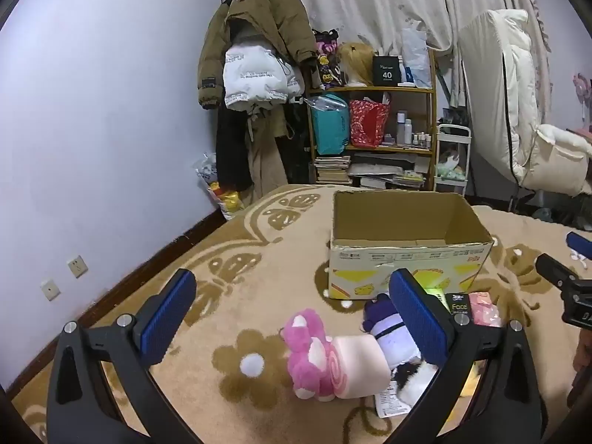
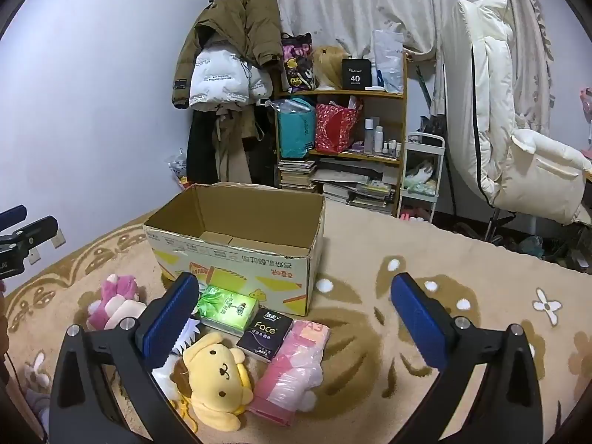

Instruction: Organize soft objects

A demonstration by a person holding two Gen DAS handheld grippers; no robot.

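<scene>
An empty cardboard box (image 1: 403,248) (image 2: 236,248) stands open on a beige patterned blanket. In front of it lie a pink plush with a rolled pale-pink towel (image 1: 329,362) (image 2: 114,303), a purple-and-white plush (image 1: 388,329), a yellow dog plush (image 2: 218,373), a green tissue pack (image 2: 227,309), a black "Face" tissue pack (image 2: 264,335) (image 1: 458,305) and a pink wrapped pack (image 2: 292,366). My left gripper (image 1: 292,318) hovers open above the pink plush. My right gripper (image 2: 292,322) hovers open above the tissue packs. Neither one holds or touches anything.
A coat rack with jackets (image 1: 251,59), a loaded wooden shelf (image 1: 373,133) and a white padded chair (image 2: 518,140) stand behind the bed. The wall (image 1: 92,129) runs along the left. Bare blanket (image 2: 462,259) stretches right of the box.
</scene>
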